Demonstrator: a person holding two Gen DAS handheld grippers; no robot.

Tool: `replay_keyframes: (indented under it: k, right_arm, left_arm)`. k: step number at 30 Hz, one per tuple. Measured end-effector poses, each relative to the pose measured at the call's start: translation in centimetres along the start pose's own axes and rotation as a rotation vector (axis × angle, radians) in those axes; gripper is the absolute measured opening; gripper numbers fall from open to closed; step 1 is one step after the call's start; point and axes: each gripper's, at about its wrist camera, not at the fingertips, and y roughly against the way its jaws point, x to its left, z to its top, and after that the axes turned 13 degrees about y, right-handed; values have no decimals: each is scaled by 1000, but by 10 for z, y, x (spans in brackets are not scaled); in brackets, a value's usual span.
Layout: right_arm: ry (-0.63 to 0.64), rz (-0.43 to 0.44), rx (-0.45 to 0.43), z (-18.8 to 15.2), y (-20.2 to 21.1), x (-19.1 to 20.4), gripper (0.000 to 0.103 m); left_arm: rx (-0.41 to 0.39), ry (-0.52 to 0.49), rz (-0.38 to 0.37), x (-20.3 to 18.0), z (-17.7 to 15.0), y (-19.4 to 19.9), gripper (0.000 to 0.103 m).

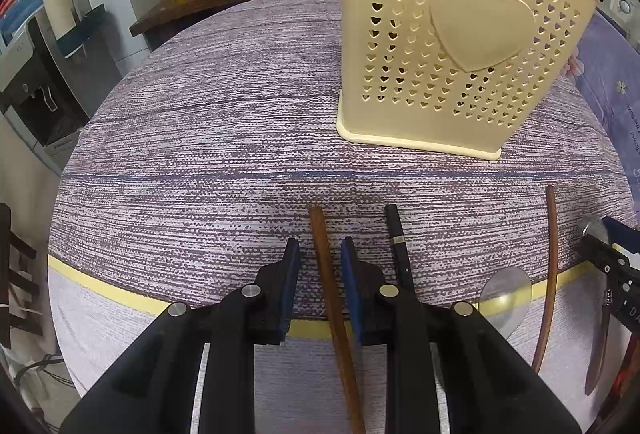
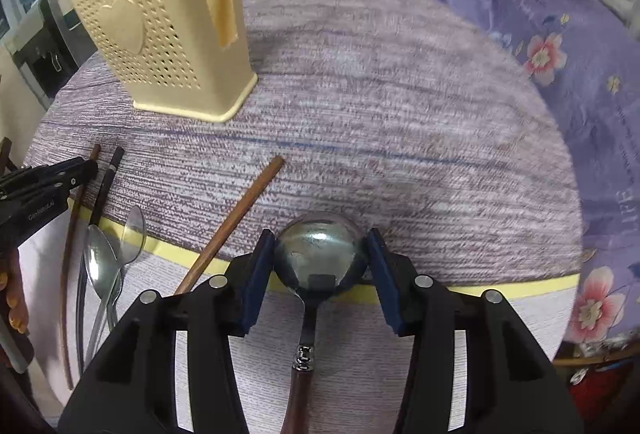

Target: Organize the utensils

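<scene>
Left tool straddles brown chopstick, pads not yet pinching; right tool grasps spoon bowl; judged: lift level, tip into far holder.

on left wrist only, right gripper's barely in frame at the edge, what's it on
Observer: The right gripper has its pads against both sides of a big spoon's bowl.
Operator: what's the handle like
Observer: Dark wood with a metal collar, running back under the gripper.
Operator: any spoon i'm missing
Observer: Yes, a metal spoon lies right beside the clear spoon, bowl up.
</scene>
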Motion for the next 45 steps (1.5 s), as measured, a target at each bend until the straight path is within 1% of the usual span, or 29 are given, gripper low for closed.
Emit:
replay_keyframes:
  k: [2, 5, 7, 8, 9, 10, 11, 13, 14, 15, 18, 19, 20, 22, 23, 25, 26, 28, 31, 32, 33, 36, 38, 39, 40, 41, 42, 44, 45]
  right_arm:
    - [77, -101, 1, 1, 2, 12, 48]
    - [253, -344, 25, 1, -3, 35, 48]
    - [308, -444, 34, -1, -8, 41, 48]
    - [320, -462, 43, -2, -9, 42, 48]
    - [328, -425, 55, -2, -11, 44, 48]
    - [313, -329, 43, -2, -7, 44, 48]
    - [281, -249, 24, -2, 0, 42, 57]
    - [166, -44, -10, -1, 12, 30, 77]
    - [123, 19, -35, -2, 16, 27, 77]
    - [76, 70, -64, -3, 23, 19, 77]
    - [4, 115, -105, -7, 37, -1, 75]
    - [-33, 144, -125, -8, 41, -12, 72]
    - [-68, 181, -135, -10, 42, -19, 65]
    - [-181, 286, -144, -14, 41, -40, 56]
    - [-199, 283, -126, -15, 38, -46, 56]
    - [-186, 205, -86, -14, 32, -47, 52]
    - [-173, 193, -70, -16, 28, -46, 52]
    - [-202, 258, -49, -22, 21, -43, 49]
    - [-283, 365, -27, -28, 5, -50, 34]
    - [-309, 399, -28, -30, 1, -52, 30]
    - [-355, 463, -37, -32, -5, -58, 28]
    - [-431, 586, -49, -39, -17, -68, 22]
    - [-452, 638, -69, -38, -20, -68, 12]
    - [-434, 639, -83, -37, -16, -66, 10]
    - [-406, 609, -95, -35, -10, -63, 7]
    - [-361, 540, -110, -32, -1, -58, 5]
    - [-265, 381, -130, -27, 15, -48, 4]
    - [-147, 191, -142, -22, 30, -32, 4]
    - [-83, 120, -138, -20, 35, -20, 4]
  left_arm:
    - [-2, -1, 1, -1, -1, 1, 22]
    - [-2, 0, 1, -1, -1, 1, 22]
    - [-4, -1, 2, -2, -2, 2, 22]
    - [-4, -2, 2, -2, -2, 2, 22]
    - [-4, -3, 2, -2, -2, 2, 22]
    - [-4, -3, 1, -2, -2, 2, 22]
    - [-4, -3, 1, -2, -3, 2, 22]
    - [-3, -4, -1, -1, -2, 2, 22]
    - [-3, -4, -2, -1, -2, 2, 22]
    - [-3, -3, -3, -1, -2, 2, 22]
    - [-4, -6, -4, 0, -2, 2, 22]
    - [-4, -6, -4, 0, -2, 2, 22]
    - [-4, -6, -5, 0, -2, 2, 22]
    - [-3, -5, -4, 0, -2, 2, 22]
    - [-4, -5, -4, 0, -2, 2, 22]
    - [-5, -7, -2, 0, -2, 1, 22]
    - [-6, -8, -2, -1, -2, 1, 22]
    - [-6, -7, -5, -1, -2, 1, 22]
    - [-6, -8, -1, -1, -3, 1, 22]
    - [-6, -8, 0, -1, -3, 1, 22]
    - [-7, -8, -1, -1, -3, 1, 22]
    - [-7, -10, -1, 0, -3, 2, 22]
    - [-7, -10, 0, 0, -3, 2, 22]
    - [-7, -11, 0, 0, -3, 2, 22]
    - [-8, -11, 0, 0, -3, 2, 22]
    - [-7, -10, -1, 0, -3, 2, 22]
    - [-7, -9, -1, 0, -3, 2, 22]
    - [-7, -10, 0, 0, -3, 2, 22]
    - [-8, -10, -1, 0, -3, 2, 22]
